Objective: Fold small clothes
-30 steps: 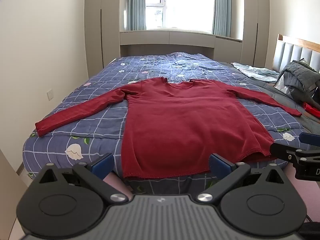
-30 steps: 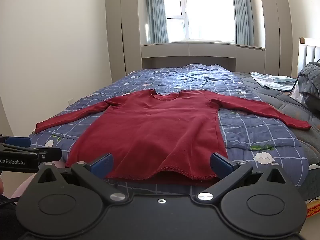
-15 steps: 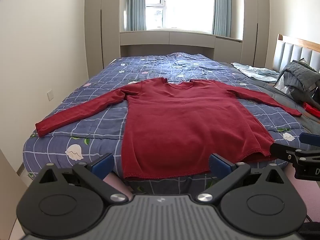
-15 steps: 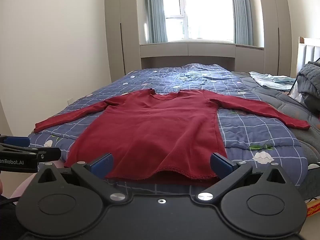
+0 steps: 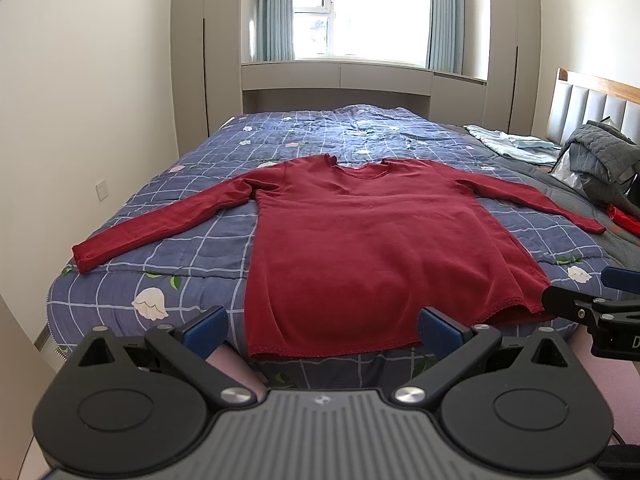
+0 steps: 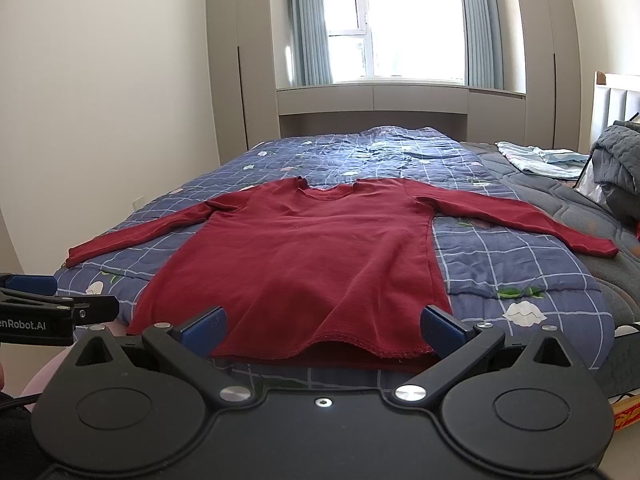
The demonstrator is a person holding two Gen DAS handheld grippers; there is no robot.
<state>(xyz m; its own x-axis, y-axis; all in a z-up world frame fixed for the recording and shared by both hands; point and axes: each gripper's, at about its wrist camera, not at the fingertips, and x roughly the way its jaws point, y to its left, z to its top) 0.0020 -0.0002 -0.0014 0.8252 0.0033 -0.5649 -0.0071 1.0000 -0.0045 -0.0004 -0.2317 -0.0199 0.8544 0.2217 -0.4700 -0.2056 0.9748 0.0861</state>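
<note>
- Dark red long-sleeved top [image 5: 372, 248], spread flat and face up on blue checked quilt [image 5: 192, 240] with white flower prints; round neckline toward window [image 5: 360, 8], hem at near edge of bed, stitched hem line visible, slightly wavy.
- Both sleeves stretched outward and angled toward the near side: one cuff resting near quilt's left edge, other cuff lying on grey bedding [image 5: 576, 200] at right.
- Fabric plain, unpatterned, a few soft creases across the body; in right wrist view [image 6: 308, 264] hem drooping a little over bed edge.
- Left gripper [image 5: 322, 326] spread wide, blue pads [image 5: 202, 326] apart, holding nothing, just short of hem.
- Right gripper [image 6: 322, 326] likewise spread wide and empty, level with hem.
- Pile of grey clothing [image 5: 600, 160] beside padded headboard [image 5: 592, 108] at far right.
</note>
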